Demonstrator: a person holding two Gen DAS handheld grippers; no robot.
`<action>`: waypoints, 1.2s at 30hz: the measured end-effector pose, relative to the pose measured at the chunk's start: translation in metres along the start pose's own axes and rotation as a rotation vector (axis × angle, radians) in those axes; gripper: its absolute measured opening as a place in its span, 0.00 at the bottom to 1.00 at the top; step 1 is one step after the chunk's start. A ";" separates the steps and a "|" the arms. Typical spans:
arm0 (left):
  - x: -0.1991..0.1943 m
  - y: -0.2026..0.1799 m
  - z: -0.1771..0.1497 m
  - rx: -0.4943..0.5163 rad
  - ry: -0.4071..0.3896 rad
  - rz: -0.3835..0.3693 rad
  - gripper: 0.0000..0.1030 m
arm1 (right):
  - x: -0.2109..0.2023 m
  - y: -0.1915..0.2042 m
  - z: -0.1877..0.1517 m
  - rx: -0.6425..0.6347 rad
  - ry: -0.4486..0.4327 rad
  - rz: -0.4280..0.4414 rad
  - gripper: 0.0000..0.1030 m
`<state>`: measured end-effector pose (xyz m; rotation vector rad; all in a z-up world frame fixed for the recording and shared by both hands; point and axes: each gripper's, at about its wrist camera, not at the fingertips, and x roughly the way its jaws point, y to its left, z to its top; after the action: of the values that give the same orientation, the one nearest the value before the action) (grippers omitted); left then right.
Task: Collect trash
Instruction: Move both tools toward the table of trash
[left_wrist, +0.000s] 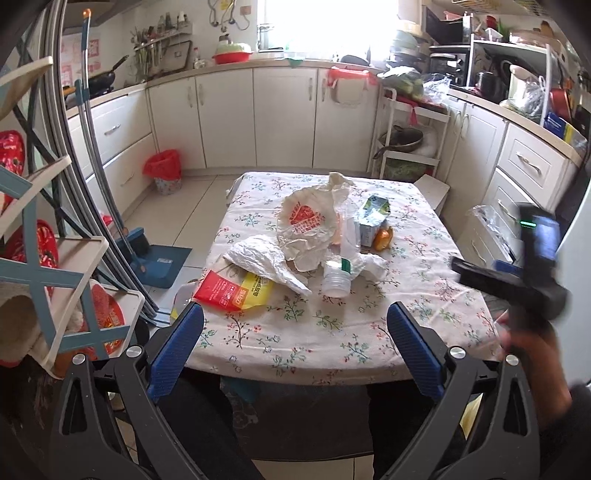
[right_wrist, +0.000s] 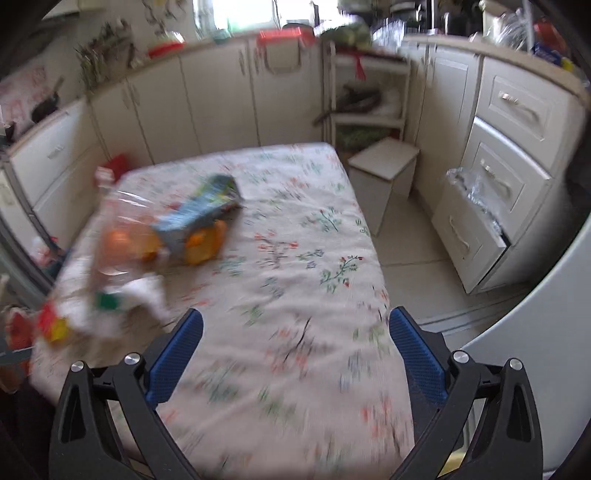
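Observation:
Trash lies in a heap on the floral tablecloth (left_wrist: 369, 325): a red and yellow wrapper (left_wrist: 229, 290), crumpled white paper (left_wrist: 264, 260), a white bag with red print (left_wrist: 308, 225), a clear plastic bottle (left_wrist: 338, 275) on its side, a green-blue carton (left_wrist: 371, 219) and an orange peel (left_wrist: 383, 238). My left gripper (left_wrist: 295, 347) hangs open over the near table edge, short of the heap. The right gripper (right_wrist: 295, 350) is open too, above the bare right part of the cloth (right_wrist: 295, 295); the carton (right_wrist: 199, 214) and orange pieces (right_wrist: 199, 247) lie blurred to its left.
A small bin with a red liner (left_wrist: 164, 171) stands on the floor by the far-left cabinets. A broom and dustpan (left_wrist: 147, 254) lean at left, beside a blue and white shelf rack (left_wrist: 55, 258). A white stool (right_wrist: 384, 173) and open drawers (right_wrist: 469, 229) are right of the table.

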<state>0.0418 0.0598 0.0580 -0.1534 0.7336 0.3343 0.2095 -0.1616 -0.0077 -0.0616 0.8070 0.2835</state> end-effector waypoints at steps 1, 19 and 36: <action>-0.006 -0.002 -0.001 0.004 -0.006 -0.003 0.93 | -0.022 0.006 -0.006 -0.010 -0.036 0.011 0.94; -0.093 0.006 -0.017 0.001 -0.133 0.015 0.93 | -0.219 0.077 -0.050 -0.061 -0.363 0.176 0.94; -0.107 0.020 -0.020 -0.031 -0.152 0.009 0.93 | -0.230 0.087 -0.058 -0.065 -0.379 0.187 0.94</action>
<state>-0.0523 0.0477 0.1156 -0.1521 0.5789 0.3618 -0.0057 -0.1392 0.1226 0.0078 0.4266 0.4823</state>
